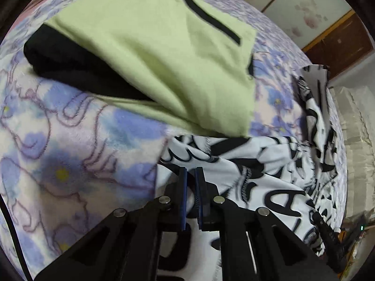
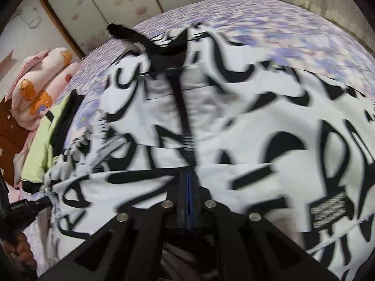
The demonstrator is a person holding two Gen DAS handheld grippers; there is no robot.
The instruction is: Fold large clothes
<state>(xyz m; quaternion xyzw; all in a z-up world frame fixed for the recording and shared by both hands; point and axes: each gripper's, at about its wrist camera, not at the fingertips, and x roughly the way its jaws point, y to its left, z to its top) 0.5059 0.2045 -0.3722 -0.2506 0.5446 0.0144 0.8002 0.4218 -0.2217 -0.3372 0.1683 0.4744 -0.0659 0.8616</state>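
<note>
Item: black-and-white printed garment [image 2: 234, 117], on bed [image 1: 70, 154], floral blanket.
Progress, judged: fold under way, not finished; cloth rumpled, edges uneven.
Green-and-black garment [image 1: 152, 58] just beside, already folded.
Left hand-held gripper [image 1: 190, 175]: jaws nearly together, clamped on printed cloth.
Right hand-held gripper [image 2: 189, 182]: pads together; pinch on cloth not discernible.
Orientation: zip line runs away from right camera; long axis uncertain, motion blur.
</note>
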